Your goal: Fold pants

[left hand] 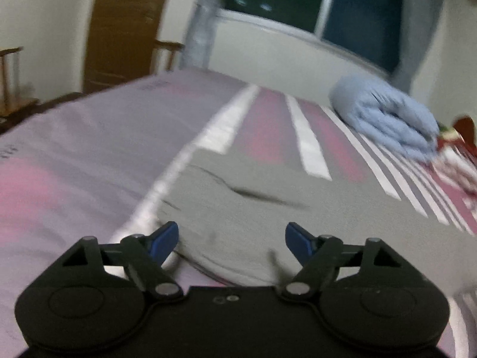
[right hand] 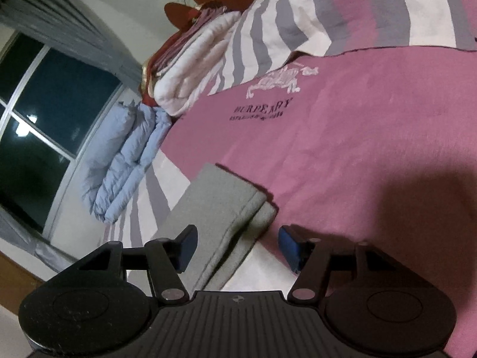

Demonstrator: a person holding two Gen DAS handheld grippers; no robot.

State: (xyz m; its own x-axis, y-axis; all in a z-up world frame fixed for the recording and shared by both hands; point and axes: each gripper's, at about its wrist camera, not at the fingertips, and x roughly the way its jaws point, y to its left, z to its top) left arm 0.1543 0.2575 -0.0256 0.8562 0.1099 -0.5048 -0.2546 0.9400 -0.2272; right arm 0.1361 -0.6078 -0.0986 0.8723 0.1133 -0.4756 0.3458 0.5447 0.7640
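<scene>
Grey pants [left hand: 268, 197] lie flat on the pink and striped bed cover, with a dark crease across the cloth. My left gripper [left hand: 232, 240] hovers just above their near edge, open, its blue pads clear of the fabric. In the right wrist view the pants [right hand: 220, 208] show as a folded stack with two layered ends. My right gripper [right hand: 238, 246] stands open over that end, and the cloth lies below the gap, not pinched by the pads.
A folded light-blue quilt [left hand: 387, 119] [right hand: 125, 161] lies by the window wall. A white and red folded blanket pile [right hand: 190, 68] sits beside a striped pillow [right hand: 342, 9]. Wooden chairs [left hand: 12, 74] and a door [left hand: 125, 26] stand beyond the bed's far edge.
</scene>
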